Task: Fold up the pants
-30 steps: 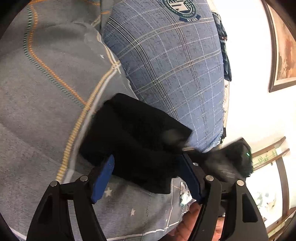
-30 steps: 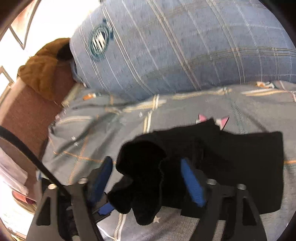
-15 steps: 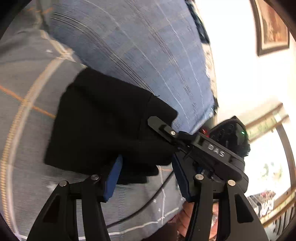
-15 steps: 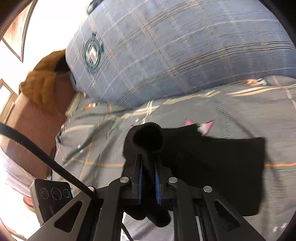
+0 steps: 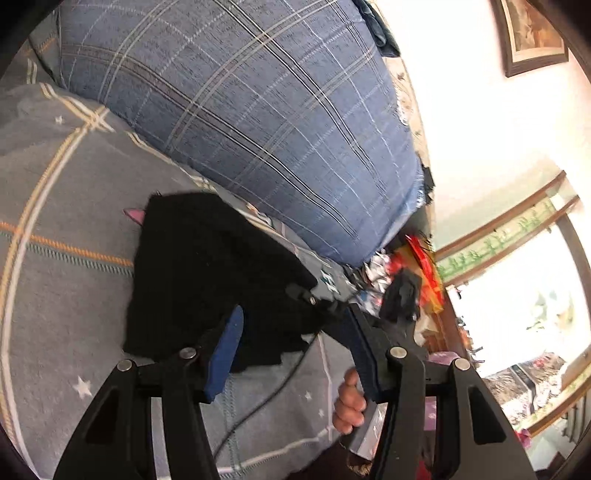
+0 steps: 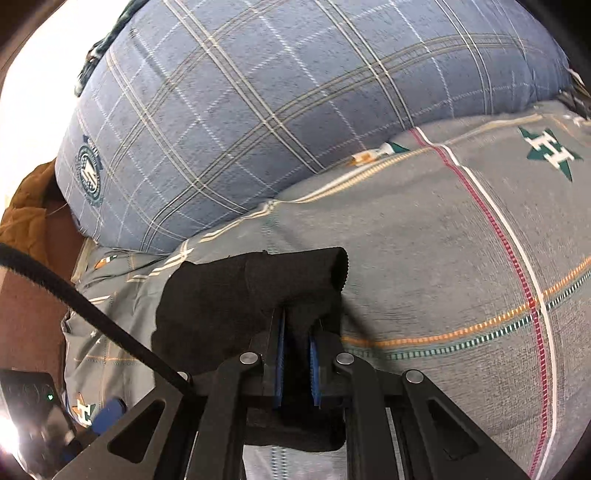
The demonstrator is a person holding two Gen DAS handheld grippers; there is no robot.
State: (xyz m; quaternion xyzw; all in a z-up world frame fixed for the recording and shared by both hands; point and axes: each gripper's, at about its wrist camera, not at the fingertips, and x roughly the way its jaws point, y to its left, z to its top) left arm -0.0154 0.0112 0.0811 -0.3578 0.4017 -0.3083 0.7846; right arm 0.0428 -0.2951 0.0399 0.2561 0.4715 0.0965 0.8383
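Fingers of the right gripper (image 6: 296, 354) are pressed nearly together on a thick bunch of the black pants (image 6: 236, 295), whose rolled edge stands up just past the blue pads. In the left wrist view the left gripper (image 5: 291, 332) has its jaws spread wide, with the near edge of the pants (image 5: 218, 273) lying between them but neither pad clamped on the cloth. A hand (image 5: 349, 402) shows low down beside the left gripper's right finger, and a thin dark cable (image 5: 273, 391) trails over the sheet there. The pants lie as a folded dark patch on the grey bedsheet (image 6: 443, 266), which carries orange, green and red stripes and small stars. Beyond the pants, touching the sheet, rises a big blue plaid pillow (image 6: 258, 96). Farther off in the left view hangs a framed picture (image 5: 532, 33) on a white wall.
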